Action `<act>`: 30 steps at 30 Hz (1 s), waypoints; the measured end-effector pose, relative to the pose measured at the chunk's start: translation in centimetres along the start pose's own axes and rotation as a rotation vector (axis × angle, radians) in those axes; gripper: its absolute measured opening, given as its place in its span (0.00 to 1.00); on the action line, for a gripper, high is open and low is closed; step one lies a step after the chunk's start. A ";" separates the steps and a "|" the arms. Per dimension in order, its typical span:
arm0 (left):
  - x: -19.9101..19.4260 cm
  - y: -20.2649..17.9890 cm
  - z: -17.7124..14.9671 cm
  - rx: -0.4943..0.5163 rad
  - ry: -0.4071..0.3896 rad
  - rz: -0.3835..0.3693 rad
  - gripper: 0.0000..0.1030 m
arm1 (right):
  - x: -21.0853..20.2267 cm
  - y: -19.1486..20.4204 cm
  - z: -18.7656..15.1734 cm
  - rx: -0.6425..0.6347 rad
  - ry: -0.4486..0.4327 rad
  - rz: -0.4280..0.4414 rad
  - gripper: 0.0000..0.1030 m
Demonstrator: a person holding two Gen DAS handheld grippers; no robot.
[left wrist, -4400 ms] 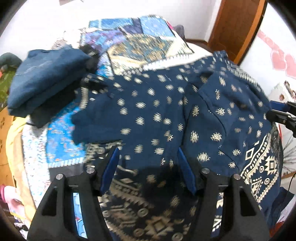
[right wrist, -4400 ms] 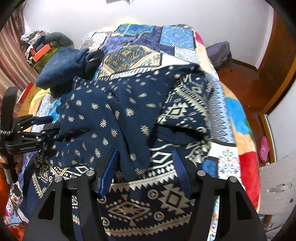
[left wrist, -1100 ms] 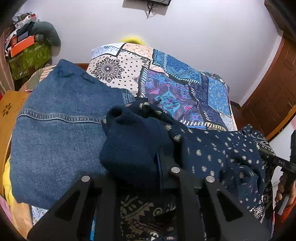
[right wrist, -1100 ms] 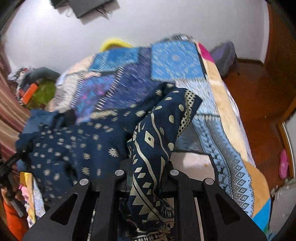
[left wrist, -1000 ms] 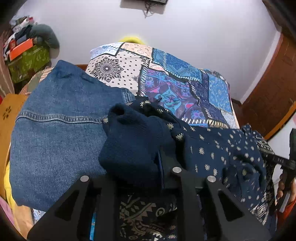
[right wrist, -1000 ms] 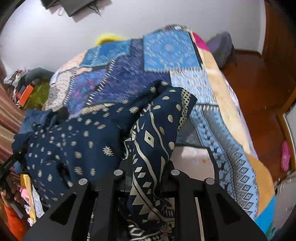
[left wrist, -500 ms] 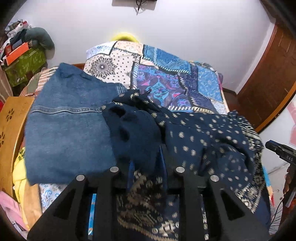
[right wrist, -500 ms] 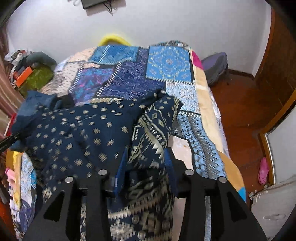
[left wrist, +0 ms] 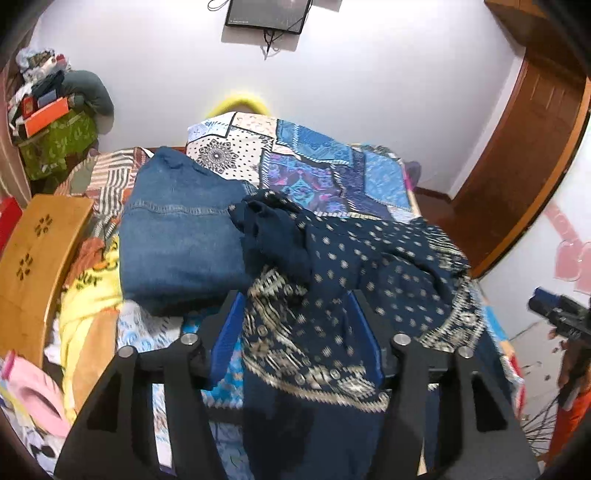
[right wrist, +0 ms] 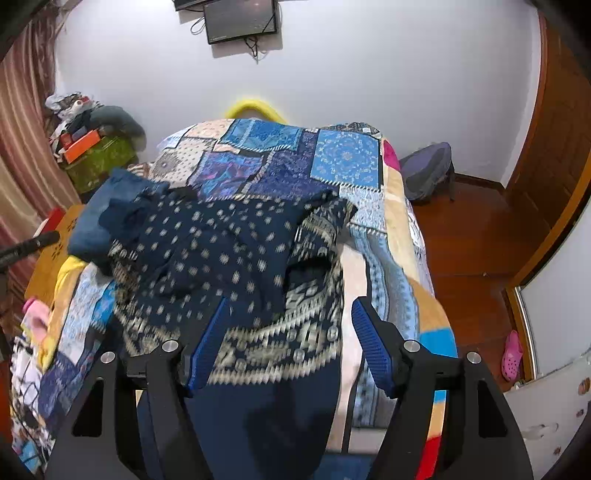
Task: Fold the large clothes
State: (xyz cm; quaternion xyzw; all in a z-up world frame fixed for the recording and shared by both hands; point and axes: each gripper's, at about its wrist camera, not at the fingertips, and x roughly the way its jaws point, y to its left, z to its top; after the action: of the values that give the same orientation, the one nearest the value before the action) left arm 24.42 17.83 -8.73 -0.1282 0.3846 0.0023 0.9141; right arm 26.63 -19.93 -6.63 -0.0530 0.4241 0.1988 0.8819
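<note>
- The navy-blue printed garment with cream dots and geometric borders (left wrist: 332, 280) (right wrist: 229, 266) lies rumpled across the near half of the bed with the blue patchwork quilt (left wrist: 325, 166) (right wrist: 295, 155), its lower edge draped over the near side of the bed.
- The left gripper (left wrist: 295, 317) is released, its blue-padded fingers (left wrist: 227, 332) spread wide; the bordered part of the garment lies between and beyond them, and no cloth is pinched.
- The right gripper (right wrist: 288, 336) is likewise released, its blue pads (right wrist: 369, 343) standing wide apart, with the patterned hem of the garment showing between them; whether the pads touch the cloth cannot be told.
- A folded blue denim piece (left wrist: 177, 236) (right wrist: 99, 218) rests at the garment's left edge, and the garment's plain dark end overlaps it slightly.
- A yellow cloth (left wrist: 85, 306) lies at the bed's left side, beside a curved wooden board (left wrist: 33, 258).
- A dark wall-mounted screen (left wrist: 266, 14) (right wrist: 240, 18) hangs above the bed's head.
</note>
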 end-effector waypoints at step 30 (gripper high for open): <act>8.3 6.0 -19.9 -0.347 0.491 -0.217 0.62 | 3.4 -1.9 -14.1 0.348 0.234 0.247 0.66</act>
State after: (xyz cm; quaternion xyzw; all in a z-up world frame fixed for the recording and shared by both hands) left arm 15.64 18.10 -29.30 -0.3194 0.5715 -0.0606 0.7534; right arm 19.04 -24.31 -18.30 0.1291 0.5546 0.2214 0.7917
